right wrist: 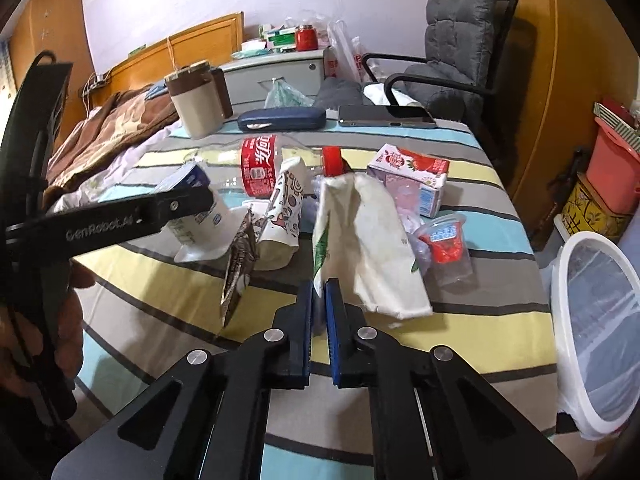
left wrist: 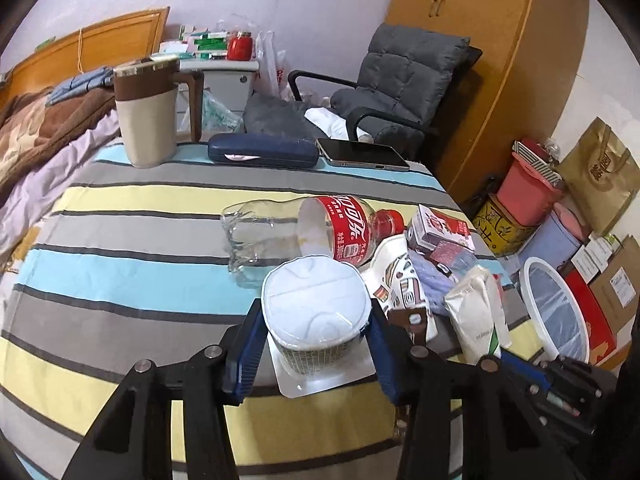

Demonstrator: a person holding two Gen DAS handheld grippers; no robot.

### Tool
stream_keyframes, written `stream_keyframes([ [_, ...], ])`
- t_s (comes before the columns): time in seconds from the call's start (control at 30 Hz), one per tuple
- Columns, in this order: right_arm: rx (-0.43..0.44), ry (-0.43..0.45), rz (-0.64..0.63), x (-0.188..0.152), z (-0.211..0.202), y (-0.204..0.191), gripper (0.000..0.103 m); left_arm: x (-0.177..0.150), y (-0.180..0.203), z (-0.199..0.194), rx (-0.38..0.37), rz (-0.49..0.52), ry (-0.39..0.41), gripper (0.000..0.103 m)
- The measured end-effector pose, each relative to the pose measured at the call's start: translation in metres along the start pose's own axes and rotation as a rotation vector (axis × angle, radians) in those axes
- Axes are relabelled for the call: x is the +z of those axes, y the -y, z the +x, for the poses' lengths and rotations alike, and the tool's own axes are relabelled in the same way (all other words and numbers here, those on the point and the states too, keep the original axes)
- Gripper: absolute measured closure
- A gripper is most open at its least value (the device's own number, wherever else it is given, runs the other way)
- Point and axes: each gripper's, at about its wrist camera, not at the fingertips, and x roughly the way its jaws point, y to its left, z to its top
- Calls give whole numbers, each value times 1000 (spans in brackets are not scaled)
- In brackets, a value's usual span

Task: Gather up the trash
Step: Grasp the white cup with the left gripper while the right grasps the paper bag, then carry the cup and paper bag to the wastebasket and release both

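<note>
Plastic and paper litter sits in a loose heap on the striped table (left wrist: 120, 248), toward its right side, with the white-rimmed bin (right wrist: 600, 320) off the table's right edge, near the right gripper.

The left gripper (left wrist: 316, 344) has its 2 blue pads set against the sides of an upturned white cup (left wrist: 316, 304), whose peeled foil lid lies flat beneath it; the pads look to be pressing the wall, so it reads as clamped on the cup. The right gripper (right wrist: 319, 308) has its jaws together on the near corner of a cream pouch (right wrist: 360, 240), with only a thin edge of it between the pads.

Risks, as I judge them:

1. The cup wall is thin and tapered. A hard squeeze may crumple it; a light one may let it slip downward out of the pads on the lift.
2. The pouch is held by 1 corner only. Swung right toward the bin, it could tear free or drag the small red-lidded cup (right wrist: 444, 244) and the strawberry carton (right wrist: 408, 180) off the table.
3. The bottle (left wrist: 304, 232) lies on its side just beyond the cup and could roll if nudged.
4. The phone (left wrist: 360, 154), case (left wrist: 260, 151) and mug (left wrist: 146, 112) at the far edge are not trash; a wide sweep could knock them.
</note>
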Motion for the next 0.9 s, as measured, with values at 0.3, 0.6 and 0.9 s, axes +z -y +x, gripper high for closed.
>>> stream_keyframes([
  [0.3,1,46,27,-2,-21,0,94,-9,5,-37,-6,45,44,55],
  [0.6,-16,64,76,-11,-34,7,94,-19,22,-64,-49,99,66,55],
  [0.9,-60,80,122,-16,-42,21,94,-21,50,-63,-106,159,59,55],
])
